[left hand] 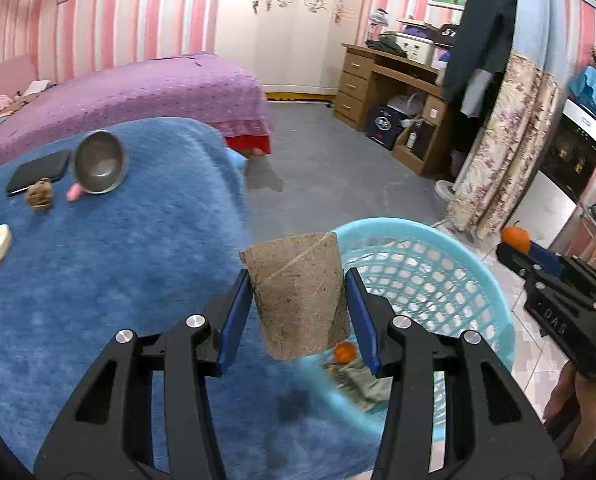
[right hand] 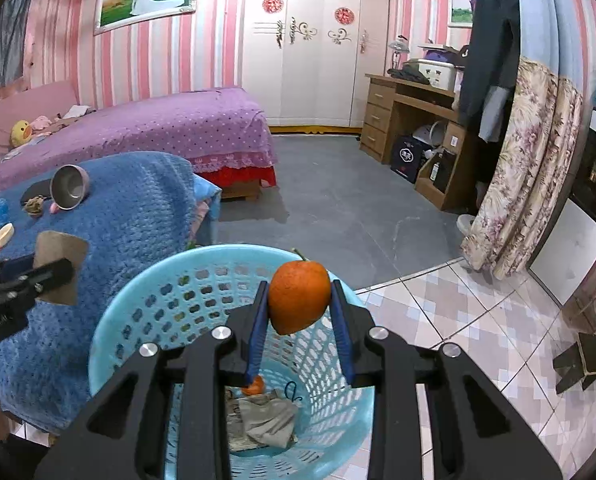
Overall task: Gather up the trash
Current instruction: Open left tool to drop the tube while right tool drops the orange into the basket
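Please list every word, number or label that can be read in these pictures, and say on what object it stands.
"DAS": on the right tongs' black body, left wrist view.
"5": on a dark cap on the desk; remainder cut off.
Left tongs' lettering: too blurred to read.

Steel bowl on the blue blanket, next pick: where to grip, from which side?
Steel bowl sits tipped, its opening facing the cameras, beside a phone. Pinch the thin upper rim, one finger inside and one outside, coming from above; the round body looks too wide and slippery.

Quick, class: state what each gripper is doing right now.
Left gripper: closed on a brown fibre pot.
Right gripper: closed on an orange fruit.
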Tool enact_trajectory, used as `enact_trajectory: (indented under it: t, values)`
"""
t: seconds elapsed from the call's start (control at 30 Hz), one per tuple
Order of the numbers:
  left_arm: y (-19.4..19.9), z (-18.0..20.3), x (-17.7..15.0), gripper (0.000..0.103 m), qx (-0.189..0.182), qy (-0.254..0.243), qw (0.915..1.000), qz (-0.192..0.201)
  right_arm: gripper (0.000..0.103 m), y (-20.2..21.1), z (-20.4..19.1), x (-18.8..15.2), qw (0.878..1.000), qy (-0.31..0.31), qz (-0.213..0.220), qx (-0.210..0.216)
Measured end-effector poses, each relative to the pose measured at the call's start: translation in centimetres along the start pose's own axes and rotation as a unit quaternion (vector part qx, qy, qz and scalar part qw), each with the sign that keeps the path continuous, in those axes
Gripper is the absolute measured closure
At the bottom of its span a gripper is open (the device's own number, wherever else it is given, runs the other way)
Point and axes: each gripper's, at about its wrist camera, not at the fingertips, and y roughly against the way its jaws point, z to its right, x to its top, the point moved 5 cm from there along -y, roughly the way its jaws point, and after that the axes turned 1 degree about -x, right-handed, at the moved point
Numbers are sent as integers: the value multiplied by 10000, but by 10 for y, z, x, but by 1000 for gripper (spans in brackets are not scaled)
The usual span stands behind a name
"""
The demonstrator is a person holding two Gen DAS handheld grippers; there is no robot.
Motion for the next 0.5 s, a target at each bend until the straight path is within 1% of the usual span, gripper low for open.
enact_trajectory:
  t: [0.07, 0.2, 0.27, 0.33, 0.4, 0.47, 0.5]
  values:
    - [-7, 13, 0, 57, -108, -27, 9999, -5, 73, -1, 5, -3, 10000, -37, -8, -15]
    - [-21, 36, -1, 57, -308, -232, 9993, 4, 73, -3, 15, -9, 9999, -124, -61, -67]
    - [-27, 42, -2, 56, -333, -310, 9990, 22, 73, -6, 21, -13, 9997, -194, -91, -84]
    - [-37, 45, -3, 55, -372, -361, 9986, -102, 73, -7, 24, -15, 9996, -248, -105, -87]
    - [-45, 45, -4, 46, -493, -343, 9979, -251, 73, -7, 23, -17, 9995, -269, -115, -86]
    - [-46, 42, -4, 25, -409, -327, 9984, -235, 73, -8, 21, -17, 9996, -256, -123, -89]
    - [-45, 40, -4, 22, -332, -331, 9988, -164, 73, -8, 20, -17, 9996, -242, -124, -97]
